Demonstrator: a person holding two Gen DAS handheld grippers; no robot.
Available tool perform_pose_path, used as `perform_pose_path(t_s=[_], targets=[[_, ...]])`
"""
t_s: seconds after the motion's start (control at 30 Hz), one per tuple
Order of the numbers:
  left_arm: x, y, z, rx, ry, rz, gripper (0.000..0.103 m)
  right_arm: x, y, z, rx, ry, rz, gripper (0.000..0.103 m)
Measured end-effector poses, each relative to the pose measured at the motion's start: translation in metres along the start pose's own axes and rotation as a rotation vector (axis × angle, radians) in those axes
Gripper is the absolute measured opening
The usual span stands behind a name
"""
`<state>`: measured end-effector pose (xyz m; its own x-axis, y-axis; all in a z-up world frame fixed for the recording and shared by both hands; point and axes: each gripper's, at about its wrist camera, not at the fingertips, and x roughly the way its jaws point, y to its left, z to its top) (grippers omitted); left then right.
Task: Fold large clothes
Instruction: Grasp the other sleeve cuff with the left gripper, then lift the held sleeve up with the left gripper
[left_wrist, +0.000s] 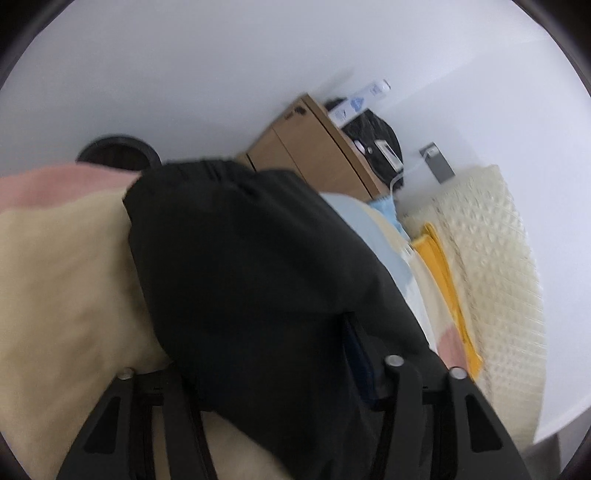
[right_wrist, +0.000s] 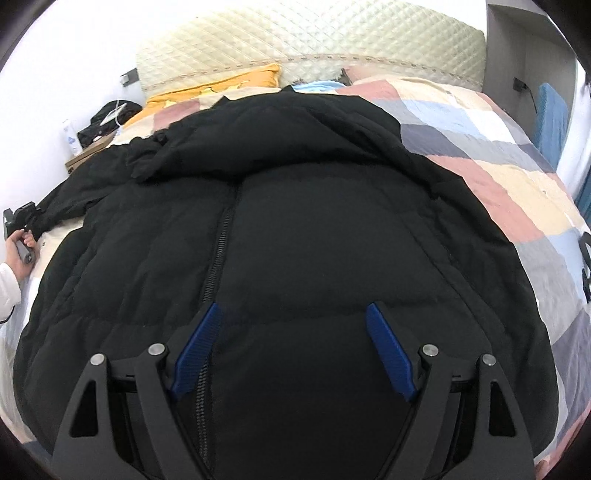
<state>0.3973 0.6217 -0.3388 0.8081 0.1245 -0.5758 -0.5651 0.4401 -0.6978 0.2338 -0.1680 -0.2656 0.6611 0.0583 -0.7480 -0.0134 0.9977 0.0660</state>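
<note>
A large black puffer jacket (right_wrist: 295, 229) lies spread front-up on the bed, zipper (right_wrist: 218, 251) running down its middle. My right gripper (right_wrist: 293, 321) hovers open over the jacket's lower front, blue pads (right_wrist: 388, 350) wide apart and empty. My left gripper (left_wrist: 295, 369) is shut on the jacket's black sleeve (left_wrist: 240, 258), which drapes over its fingers and hides the tips. In the right wrist view the left gripper (right_wrist: 22, 218) is at the far left edge, at the end of the sleeve.
The bed has a patchwork quilt (right_wrist: 498, 177), a cream quilted headboard (right_wrist: 314, 37) and a yellow pillow (right_wrist: 236, 81). A wooden bedside table (left_wrist: 306, 147) with a black bag (left_wrist: 373, 133) stands by the white wall. A blue chair (right_wrist: 550, 110) stands at the right.
</note>
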Motion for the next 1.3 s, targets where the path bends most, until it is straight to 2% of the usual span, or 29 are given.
perform_pose_path(t_s=[0.07,0.13,0.27,0.73,0.83,1.0,1.2,1.3], targets=[[-0.001,-0.003,0.001,0.018,-0.017,0.011,0.030,0.000,-0.003,0.003,0.009,-0.003,-0.005,0.081],[-0.008,-0.008,0.001,0.042,-0.041,0.025,0.022,-0.003,-0.005,0.005,0.012,-0.009,-0.001,0.081],[-0.027,-0.021,0.000,0.091,-0.062,0.055,0.014,-0.015,-0.010,0.008,0.025,-0.039,0.023,0.081],[-0.132,-0.087,0.013,0.173,-0.126,0.035,0.012,-0.050,-0.021,0.015,0.033,-0.122,0.080,0.081],[-0.158,-0.117,0.017,0.204,-0.149,0.010,0.011,-0.057,-0.021,0.019,0.013,-0.124,0.097,0.081],[-0.198,-0.175,0.012,0.281,-0.175,-0.041,0.010,-0.082,-0.027,0.020,0.005,-0.201,0.121,0.081],[-0.241,-0.244,-0.007,0.366,-0.178,-0.087,0.010,-0.093,-0.033,0.015,-0.003,-0.224,0.147,0.081],[-0.263,-0.275,-0.022,0.399,-0.189,-0.119,0.010,-0.100,-0.038,0.013,-0.008,-0.238,0.189,0.081]])
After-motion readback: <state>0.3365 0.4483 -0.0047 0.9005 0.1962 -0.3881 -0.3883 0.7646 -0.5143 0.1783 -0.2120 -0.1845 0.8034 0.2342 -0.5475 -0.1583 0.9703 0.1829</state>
